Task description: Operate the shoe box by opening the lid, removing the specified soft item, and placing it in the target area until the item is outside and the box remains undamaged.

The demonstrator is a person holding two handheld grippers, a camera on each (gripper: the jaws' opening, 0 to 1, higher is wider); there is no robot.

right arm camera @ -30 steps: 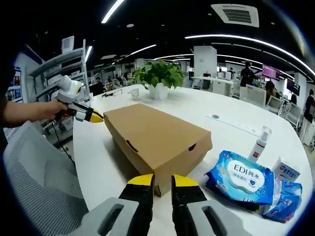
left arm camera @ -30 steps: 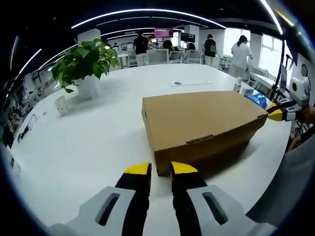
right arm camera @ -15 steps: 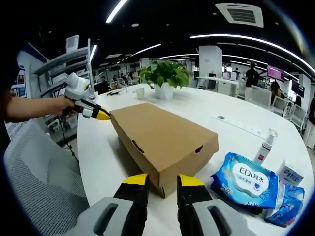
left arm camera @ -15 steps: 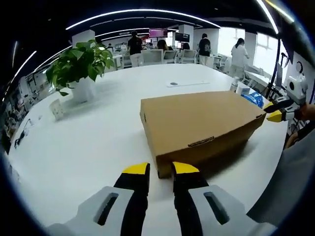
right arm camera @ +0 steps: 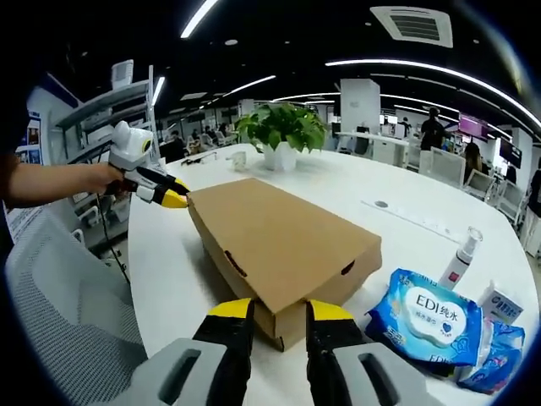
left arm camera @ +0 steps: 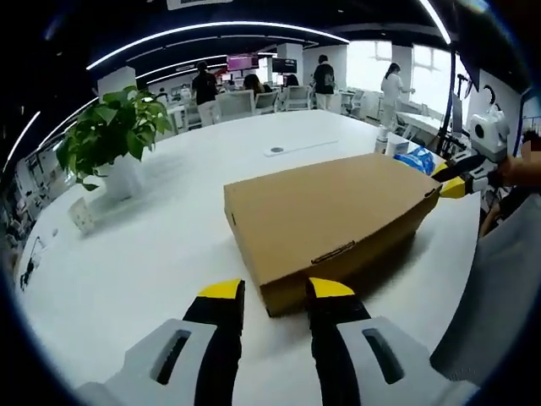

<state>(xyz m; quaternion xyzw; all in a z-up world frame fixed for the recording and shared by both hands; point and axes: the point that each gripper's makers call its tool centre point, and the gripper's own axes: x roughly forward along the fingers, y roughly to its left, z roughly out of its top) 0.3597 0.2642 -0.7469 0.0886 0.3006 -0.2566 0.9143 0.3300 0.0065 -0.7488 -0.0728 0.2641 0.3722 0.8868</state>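
Note:
A shut brown cardboard shoe box (left arm camera: 330, 211) lies on the white table (left arm camera: 144, 262). In the left gripper view, my left gripper (left arm camera: 276, 292) is open, its yellow-tipped jaws standing either side of the box's near bottom corner. The right gripper (left arm camera: 453, 180) shows at the box's far right corner, jaws slightly apart. In the right gripper view, the box (right arm camera: 279, 233) runs away from me and my right gripper (right arm camera: 280, 311) is open astride its near corner. The left gripper (right arm camera: 172, 192), held by a hand, sits at the far left corner. The box's contents are hidden.
A potted plant (left arm camera: 110, 139) stands at the table's far side. A blue wet-wipes pack (right arm camera: 427, 309), a spray bottle (right arm camera: 461, 254) and a small white carton (right arm camera: 499, 303) lie right of the box. A grey mesh chair (right arm camera: 63, 313) is beside the table edge. People stand in the background.
Both grippers have closed in on the box's opposite end corners. Their jaws have spread wider, so each now has a corner between them. The box has stayed put.

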